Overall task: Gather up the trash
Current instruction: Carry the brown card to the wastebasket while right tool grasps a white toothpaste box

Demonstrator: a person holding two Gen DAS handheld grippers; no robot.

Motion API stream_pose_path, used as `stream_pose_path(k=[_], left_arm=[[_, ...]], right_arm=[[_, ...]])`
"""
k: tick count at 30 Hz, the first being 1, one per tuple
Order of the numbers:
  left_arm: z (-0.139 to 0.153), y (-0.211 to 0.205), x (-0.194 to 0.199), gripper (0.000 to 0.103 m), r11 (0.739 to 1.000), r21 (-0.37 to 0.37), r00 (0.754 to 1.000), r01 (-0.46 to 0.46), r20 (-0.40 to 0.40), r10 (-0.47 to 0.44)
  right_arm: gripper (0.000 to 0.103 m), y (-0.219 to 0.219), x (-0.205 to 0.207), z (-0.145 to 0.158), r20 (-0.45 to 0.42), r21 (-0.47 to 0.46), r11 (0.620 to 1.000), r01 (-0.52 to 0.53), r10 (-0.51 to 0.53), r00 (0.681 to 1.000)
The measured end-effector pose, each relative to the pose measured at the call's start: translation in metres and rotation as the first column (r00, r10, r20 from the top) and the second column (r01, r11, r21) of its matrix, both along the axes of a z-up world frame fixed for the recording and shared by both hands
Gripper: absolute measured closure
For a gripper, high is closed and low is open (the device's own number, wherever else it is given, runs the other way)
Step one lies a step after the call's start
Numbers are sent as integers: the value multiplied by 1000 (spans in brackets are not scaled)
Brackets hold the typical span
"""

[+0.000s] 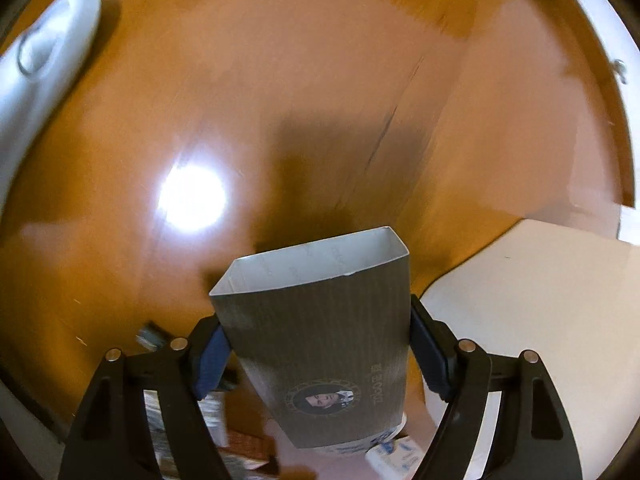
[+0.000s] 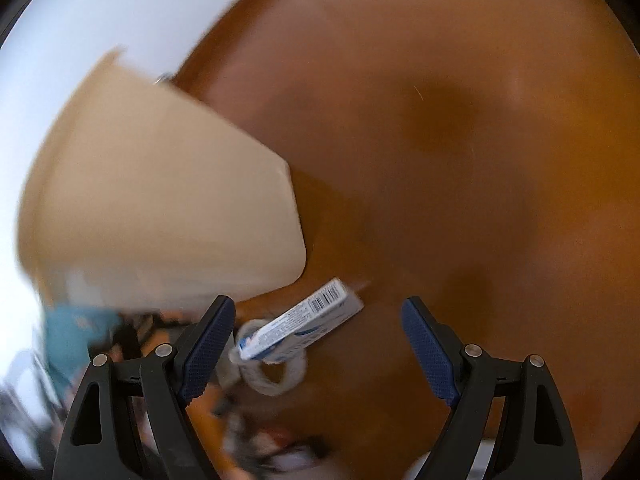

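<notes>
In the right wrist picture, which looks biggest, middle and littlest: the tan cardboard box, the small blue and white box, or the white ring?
1. The tan cardboard box, by far.
2. The small blue and white box.
3. The white ring, partly hidden under the small box, so those two are close.
The blur and fisheye make true sizes unsure.

Ahead of the left gripper (image 1: 316, 344) the wooden floor (image 1: 280, 100) lies bare, but the grey carton (image 1: 320, 332) wedged between its pads fills the gap entirely. A white appliance (image 1: 44, 64) blocks the far left; a pale cardboard flap (image 1: 532, 292) closes off the right. Small packets (image 1: 208, 420) crowd the floor below the fingers.

The right gripper (image 2: 318, 344) stands wide apart — room between its fingers, with open floor (image 2: 460, 140) ahead and to the right. A blue-and-white box (image 2: 300, 324) and a tape roll (image 2: 272, 372) lie by its left finger — a blurred cardboard flap (image 2: 160, 208) bars the left.
</notes>
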State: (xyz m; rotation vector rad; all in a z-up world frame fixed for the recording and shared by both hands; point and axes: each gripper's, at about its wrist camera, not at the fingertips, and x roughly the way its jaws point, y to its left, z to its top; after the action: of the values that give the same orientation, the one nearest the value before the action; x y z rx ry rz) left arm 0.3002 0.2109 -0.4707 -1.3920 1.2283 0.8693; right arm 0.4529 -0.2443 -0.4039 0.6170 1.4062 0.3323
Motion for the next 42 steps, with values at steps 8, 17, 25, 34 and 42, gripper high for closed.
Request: stream_pose_path(k=[8,17,25,34,42], left_arm=[[50,17,-30,25,993,92,994,73,70,-79],[80,40,-47,25,986,143,993,83,72,-94],[164,57,-18,25,933,334,962,132,185,-202],[293,51,38,25,887,447,834,113,443,-329],[312,-9,198,24,625,665,652,407,268,-710]], right_arm=[[16,25,3,-37,-257,47,975,219,-200,946],[59,56,-10,-74,-355,-54,988,147,-157,922],[85,29,-25,-53,-231,2,991,134,-130,964],[85,-16,-32,-15,-132,10,974,225,-222,966],[85,-18,-48,-11,-136,37,967,251,-244,960]])
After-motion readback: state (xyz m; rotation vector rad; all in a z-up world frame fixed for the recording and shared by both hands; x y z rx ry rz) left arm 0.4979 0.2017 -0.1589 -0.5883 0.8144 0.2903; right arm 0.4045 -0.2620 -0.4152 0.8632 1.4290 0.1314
